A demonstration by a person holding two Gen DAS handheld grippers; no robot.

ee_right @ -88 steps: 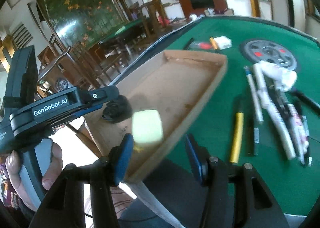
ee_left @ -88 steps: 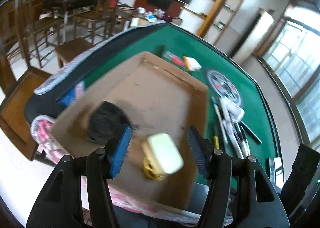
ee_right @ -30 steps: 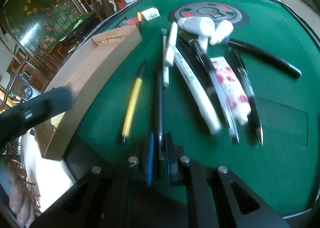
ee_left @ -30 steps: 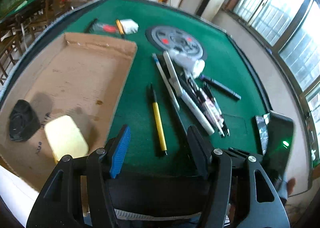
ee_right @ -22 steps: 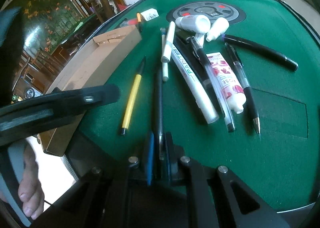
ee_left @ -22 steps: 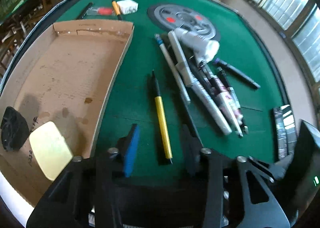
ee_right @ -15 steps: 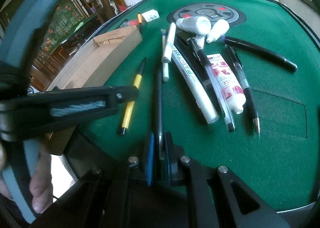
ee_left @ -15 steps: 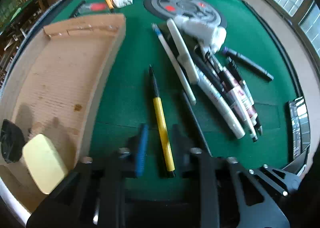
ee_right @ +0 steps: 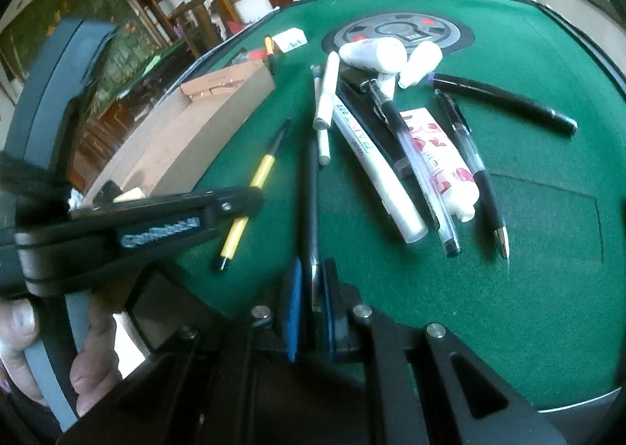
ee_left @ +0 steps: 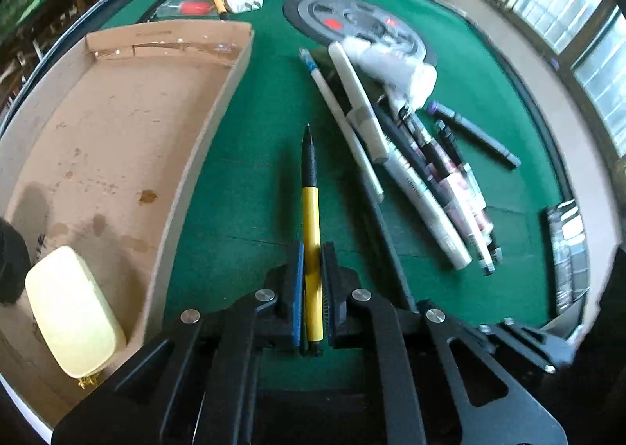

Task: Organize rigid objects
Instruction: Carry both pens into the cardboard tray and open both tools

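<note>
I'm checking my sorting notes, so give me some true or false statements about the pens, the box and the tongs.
1. The left tongs are shut on the yellow pen. True.
2. The right tongs are open and hold nothing. False: they are shut on a black pen.
3. The cardboard box holds a pale yellow case. True.
4. The yellow pen lies inside the box. False: it lies on the green table beside it.
</note>
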